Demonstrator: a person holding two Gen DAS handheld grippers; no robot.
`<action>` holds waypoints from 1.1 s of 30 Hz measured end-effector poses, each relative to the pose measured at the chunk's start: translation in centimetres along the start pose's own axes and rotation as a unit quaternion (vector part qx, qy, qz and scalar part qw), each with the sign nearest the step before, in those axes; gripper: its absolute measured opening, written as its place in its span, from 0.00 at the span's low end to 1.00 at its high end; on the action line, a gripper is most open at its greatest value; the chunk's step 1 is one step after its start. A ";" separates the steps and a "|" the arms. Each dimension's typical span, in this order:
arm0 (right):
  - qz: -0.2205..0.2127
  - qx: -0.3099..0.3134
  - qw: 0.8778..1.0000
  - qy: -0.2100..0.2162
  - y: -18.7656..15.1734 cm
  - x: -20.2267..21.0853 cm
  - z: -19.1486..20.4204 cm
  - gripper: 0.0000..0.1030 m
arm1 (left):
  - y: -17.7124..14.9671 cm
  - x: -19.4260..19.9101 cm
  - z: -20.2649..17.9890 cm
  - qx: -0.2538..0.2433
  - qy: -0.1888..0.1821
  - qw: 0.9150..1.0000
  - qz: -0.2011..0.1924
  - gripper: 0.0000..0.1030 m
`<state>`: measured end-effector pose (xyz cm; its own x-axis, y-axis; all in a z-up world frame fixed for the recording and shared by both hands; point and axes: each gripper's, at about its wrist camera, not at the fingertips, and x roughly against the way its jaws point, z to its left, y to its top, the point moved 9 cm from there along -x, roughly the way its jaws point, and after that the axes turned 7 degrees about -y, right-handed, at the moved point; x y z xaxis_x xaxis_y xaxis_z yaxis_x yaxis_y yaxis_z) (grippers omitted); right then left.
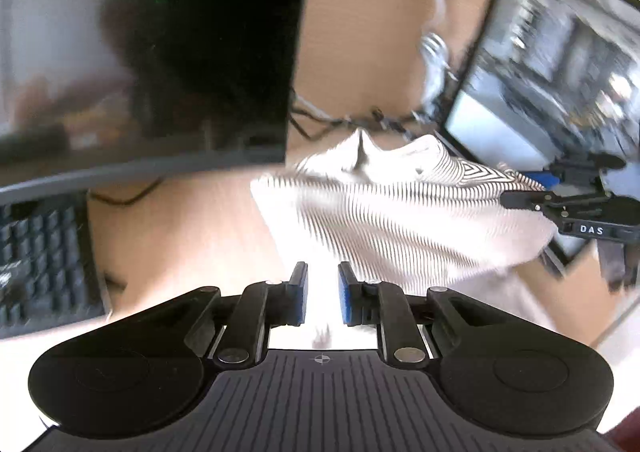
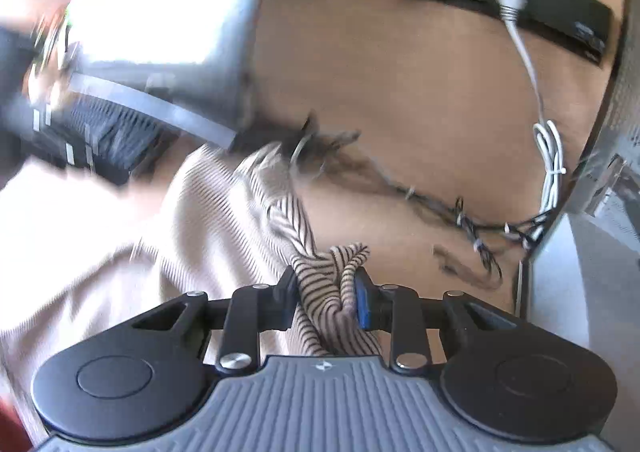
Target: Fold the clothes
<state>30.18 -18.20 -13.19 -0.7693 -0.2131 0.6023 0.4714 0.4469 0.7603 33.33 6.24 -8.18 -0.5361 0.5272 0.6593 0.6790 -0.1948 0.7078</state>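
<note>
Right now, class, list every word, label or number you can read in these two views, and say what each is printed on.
"DAS": white letters on the black body of the right gripper, seen in the left wrist view.
Keyboard keys: legends too blurred to read.
Monitor screen: too blurred to read.
Right wrist view: nothing legible.

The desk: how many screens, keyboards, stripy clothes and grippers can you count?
Dark flat computer screens: 2
Black keyboard: 1
White garment with thin black stripes: 1
Grippers: 2, left gripper, right gripper
Total: 6
</note>
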 end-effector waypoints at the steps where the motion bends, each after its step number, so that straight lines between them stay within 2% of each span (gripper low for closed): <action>1: 0.011 0.009 1.000 -0.003 -1.2 0.5 0.7 0.21 | -1.4 0.6 -0.1 -0.007 0.000 1.000 0.011 0.17; 4: 0.049 0.026 0.998 -0.005 -5.0 1.7 3.2 0.10 | -4.9 1.7 0.2 0.004 -0.008 0.999 0.041 0.19; 7: 0.073 0.036 0.997 -0.007 -7.1 2.5 5.4 0.10 | -5.5 2.0 0.8 0.039 -0.022 0.998 0.041 0.22; 10: 0.077 0.037 0.996 -0.026 -7.5 3.0 6.5 0.10 | -4.7 1.9 1.1 0.067 -0.035 0.997 0.028 0.40; 13: 0.056 0.017 0.996 -0.066 -5.9 3.5 5.2 0.10 | -3.3 1.4 0.3 0.067 -0.045 0.997 0.012 0.48; 14: 0.048 0.011 0.996 -0.077 -5.3 3.6 4.7 0.12 | -2.9 0.9 -0.1 0.068 -0.050 0.996 0.010 0.52; 16: 0.037 0.010 0.996 -0.081 -4.6 3.9 4.2 0.28 | -2.2 -0.1 -0.8 0.072 -0.056 0.996 0.008 0.54; 17: 0.034 0.017 0.996 -0.076 -4.5 3.8 4.3 0.46 | -2.1 -0.7 -1.1 0.074 -0.058 0.996 0.010 0.56; 18: 0.035 0.025 0.997 -0.068 -4.5 3.6 4.6 0.56 | -2.0 -1.2 -1.4 0.077 -0.059 0.995 0.012 0.58; 21: 0.057 0.064 0.996 -0.031 -5.4 2.3 6.6 0.56 | -1.6 -2.5 -2.3 0.075 -0.060 0.995 0.018 0.66; 23: 0.071 0.102 0.992 -0.033 -6.4 1.1 7.5 0.56 | -1.4 -3.0 -2.6 0.072 -0.057 0.996 0.018 0.70; 25: 0.084 0.142 0.985 -0.042 -7.5 -0.3 8.2 0.51 | -1.2 -3.4 -2.6 0.071 -0.049 0.996 0.016 0.76; 27: 0.088 0.152 0.983 -0.051 -7.3 -1.5 7.5 0.08 | -1.0 -4.0 -2.3 0.069 -0.036 0.997 0.016 0.80; 30: 0.054 0.128 0.986 -0.090 -3.6 -2.1 4.0 0.08 | -0.9 -5.6 -1.3 0.072 -0.013 0.997 0.023 0.81; 33: 0.020 0.082 0.986 -0.143 0.8 -2.9 -1.1 0.08 | -0.6 -7.4 -0.5 0.078 0.002 0.997 0.029 0.81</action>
<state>33.32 -18.20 -14.07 -0.8531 0.0509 0.5193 0.4452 0.5900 0.6735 36.68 2.09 -13.32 -0.4948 0.5152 0.6998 0.7787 -0.0945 0.6202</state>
